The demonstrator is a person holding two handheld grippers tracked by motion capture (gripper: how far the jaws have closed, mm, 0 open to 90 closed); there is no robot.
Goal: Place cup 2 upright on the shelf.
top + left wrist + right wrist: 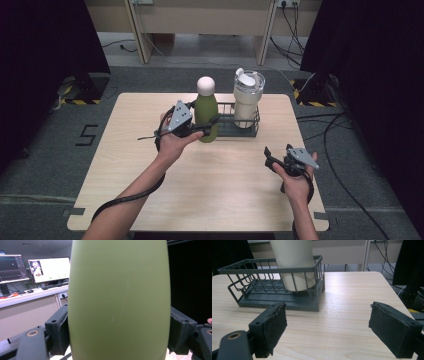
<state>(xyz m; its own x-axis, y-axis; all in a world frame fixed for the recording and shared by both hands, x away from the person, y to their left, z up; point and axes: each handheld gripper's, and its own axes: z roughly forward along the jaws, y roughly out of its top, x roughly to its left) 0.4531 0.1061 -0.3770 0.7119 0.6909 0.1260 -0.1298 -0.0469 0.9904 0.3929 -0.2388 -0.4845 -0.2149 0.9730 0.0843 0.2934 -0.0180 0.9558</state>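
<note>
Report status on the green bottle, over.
Left gripper shut on green metal bottle with white cap, beside dark wire basket. Right gripper jaws apart, nothing between. Path clear.

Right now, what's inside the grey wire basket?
A cream tumbler stands at one end of the basket; the rest looks bare. The floor under the tumbler is covered, and the green bottle hides the other end from above.

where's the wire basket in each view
high view: wire basket at centre, toward the table's far edge, just right of the green bottle.
left gripper view: hidden behind the green bottle, which is seen close up.
right gripper view: wire basket at upper left, on the table.
shared landmark: the white tumbler standing in the basket's right end.
</note>
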